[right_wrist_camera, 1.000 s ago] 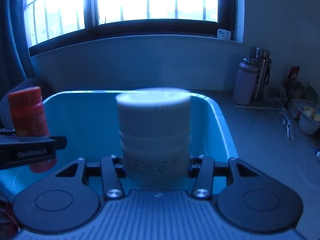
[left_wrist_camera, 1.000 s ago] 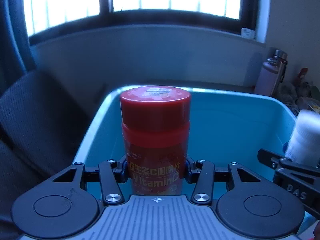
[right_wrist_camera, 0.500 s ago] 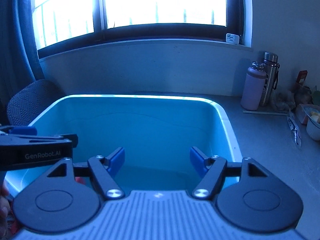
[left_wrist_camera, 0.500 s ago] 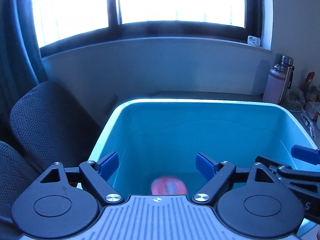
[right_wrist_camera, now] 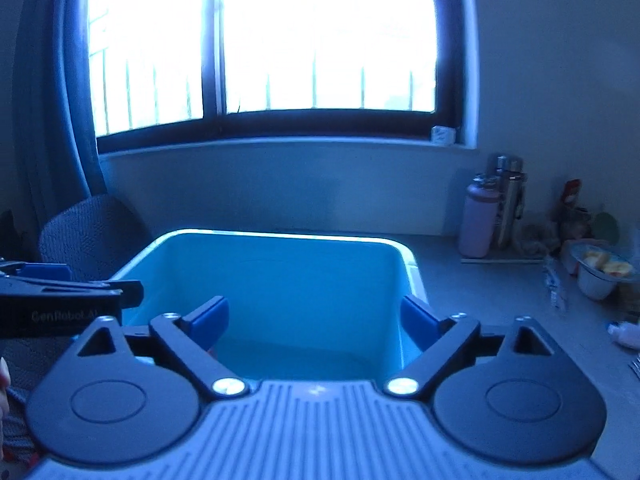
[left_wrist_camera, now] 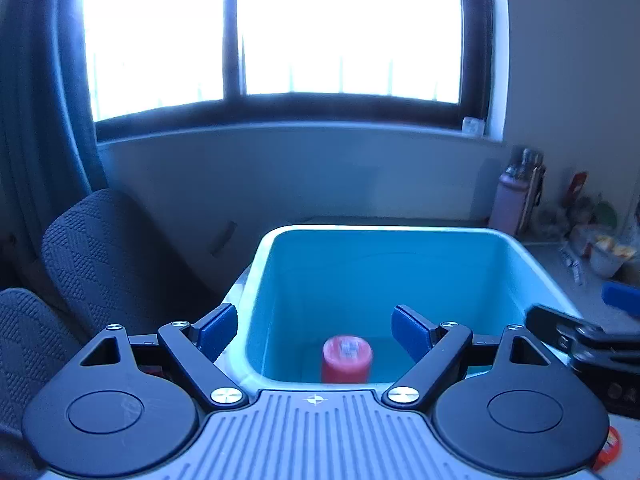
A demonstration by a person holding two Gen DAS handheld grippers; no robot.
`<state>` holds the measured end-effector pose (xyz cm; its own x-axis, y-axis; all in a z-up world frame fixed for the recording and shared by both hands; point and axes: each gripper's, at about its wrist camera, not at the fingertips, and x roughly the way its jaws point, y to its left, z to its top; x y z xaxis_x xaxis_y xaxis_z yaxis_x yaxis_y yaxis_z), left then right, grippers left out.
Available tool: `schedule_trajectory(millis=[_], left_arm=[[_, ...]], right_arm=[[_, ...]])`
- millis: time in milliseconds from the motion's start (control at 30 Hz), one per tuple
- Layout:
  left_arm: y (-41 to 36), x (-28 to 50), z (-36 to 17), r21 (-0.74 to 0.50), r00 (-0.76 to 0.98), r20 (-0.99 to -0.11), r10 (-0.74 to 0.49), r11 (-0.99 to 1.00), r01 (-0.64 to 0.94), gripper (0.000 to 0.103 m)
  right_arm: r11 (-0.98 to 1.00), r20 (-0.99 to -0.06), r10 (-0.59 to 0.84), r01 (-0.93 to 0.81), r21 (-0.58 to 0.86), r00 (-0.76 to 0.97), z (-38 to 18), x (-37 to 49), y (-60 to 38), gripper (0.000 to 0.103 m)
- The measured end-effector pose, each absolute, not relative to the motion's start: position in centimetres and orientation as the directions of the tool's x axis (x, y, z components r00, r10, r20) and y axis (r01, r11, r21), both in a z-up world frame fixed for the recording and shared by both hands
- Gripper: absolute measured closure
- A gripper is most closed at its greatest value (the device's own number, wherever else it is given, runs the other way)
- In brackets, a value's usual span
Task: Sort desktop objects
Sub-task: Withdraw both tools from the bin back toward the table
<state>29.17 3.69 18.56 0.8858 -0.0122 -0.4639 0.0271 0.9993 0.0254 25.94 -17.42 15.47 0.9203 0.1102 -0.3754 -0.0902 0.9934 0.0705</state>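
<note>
Red bottle (left_wrist_camera: 346,358) stands on the floor of the blue bin (left_wrist_camera: 536,268) below the wide, empty left gripper (left_wrist_camera: 315,328), and the right wrist view shows the right gripper (right_wrist_camera: 314,322) wide and empty above this bin (right_wrist_camera: 412,268).

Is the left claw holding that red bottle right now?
No, the left gripper is open, and the red plastic bottle sits down inside the blue plastic bin.

Both grippers' fingers (left_wrist_camera: 216,326) spread apart.
</note>
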Motion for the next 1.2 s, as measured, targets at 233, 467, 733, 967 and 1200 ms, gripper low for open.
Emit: schedule_trajectory(millis=[233,467,733,967,1200], left_arm=[[6.7,19.0,21.7,-0.018,0.916,-0.396,-0.061,0.998,0.058,0.008],[6.3,10.6,18.1,0.039,0.9,-0.432,-0.057,0.996,0.082,0.005],[6.1,7.4,8.1,0.031,0.826,-0.562,-0.042,0.997,0.072,0.005],[6.5,5.5,2.9,0.053,0.863,-0.506,-0.003,0.998,0.034,0.005],[5.2,3.3,0.4,0.06,0.885,-0.465,-0.008,0.997,0.041,0.005]], right_arm=[[0.991,-0.239,0.042,-0.011,0.131,0.97,17.1,14.8,-17.8,0.004],[0.994,-0.289,-0.028,0.057,0.094,0.957,14.1,6.8,-18.3,0.003],[0.983,-0.444,-0.07,0.136,0.12,0.893,4.2,4.2,-20.7,0.002],[0.983,-0.403,-0.094,0.15,0.11,0.91,-1.5,3.0,-22.1,0.002],[0.982,-0.389,-0.098,0.153,0.112,0.916,-4.7,1.2,-22.2,0.002]])
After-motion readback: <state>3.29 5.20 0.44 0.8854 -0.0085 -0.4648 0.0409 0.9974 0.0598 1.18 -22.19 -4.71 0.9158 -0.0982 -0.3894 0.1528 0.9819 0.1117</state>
